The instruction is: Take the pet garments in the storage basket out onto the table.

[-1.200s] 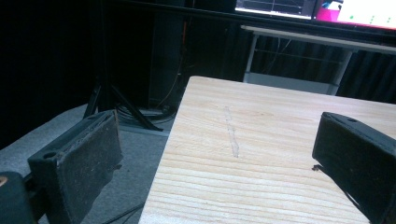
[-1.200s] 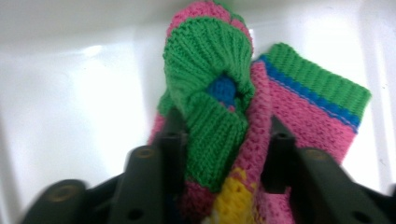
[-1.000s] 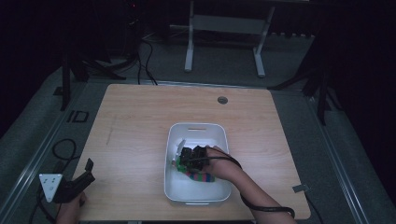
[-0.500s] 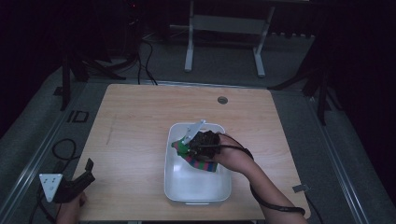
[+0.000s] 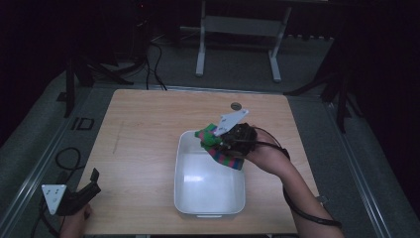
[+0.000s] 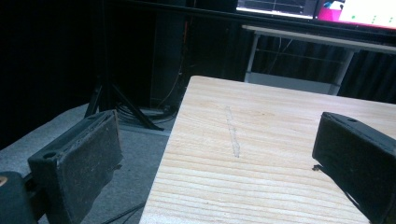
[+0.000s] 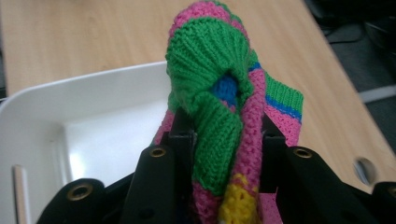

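Right tool pinches knitted sock (green cuff).

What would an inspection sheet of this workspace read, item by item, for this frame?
Surface: wooden table, bare apart from a faint scuff and a round port near the far edge.
Job's things: striped knitted cloth in pink, green, blue and yellow, lifted above the white tub; the tub's visible inside looks empty.
Clutter: nothing seen.
Grippers: right gripper shut on the knitted cloth; left gripper open, nothing between the jaws, at the table's near left corner.
Cables: black cable along the right forearm; loose cables on the floor at left.
Surroundings: dark room, grey floor, stand legs, lit screens.
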A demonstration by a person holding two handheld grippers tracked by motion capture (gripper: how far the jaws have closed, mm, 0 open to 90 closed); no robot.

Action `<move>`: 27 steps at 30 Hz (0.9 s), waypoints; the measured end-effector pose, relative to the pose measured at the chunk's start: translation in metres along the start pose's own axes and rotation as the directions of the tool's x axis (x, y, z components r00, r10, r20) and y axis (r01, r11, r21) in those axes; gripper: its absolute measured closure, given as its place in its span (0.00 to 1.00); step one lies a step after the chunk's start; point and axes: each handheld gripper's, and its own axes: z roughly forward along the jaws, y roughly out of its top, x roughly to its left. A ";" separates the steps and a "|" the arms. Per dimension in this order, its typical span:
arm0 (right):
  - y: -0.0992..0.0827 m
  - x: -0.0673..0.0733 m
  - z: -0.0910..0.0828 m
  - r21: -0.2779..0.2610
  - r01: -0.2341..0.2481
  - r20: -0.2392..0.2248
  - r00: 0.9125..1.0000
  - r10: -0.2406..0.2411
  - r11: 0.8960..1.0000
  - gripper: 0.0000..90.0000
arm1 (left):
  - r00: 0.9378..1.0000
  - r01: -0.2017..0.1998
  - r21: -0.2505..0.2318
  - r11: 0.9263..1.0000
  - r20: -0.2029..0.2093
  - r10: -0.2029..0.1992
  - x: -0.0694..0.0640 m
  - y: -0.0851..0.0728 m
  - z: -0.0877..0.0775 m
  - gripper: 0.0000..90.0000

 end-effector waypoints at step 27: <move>-0.117 -0.056 -0.034 0.031 -0.239 0.171 0.958 0.231 0.970 0.75 | 1.000 -0.003 0.000 1.000 -0.003 0.003 -0.001 0.000 0.000 0.02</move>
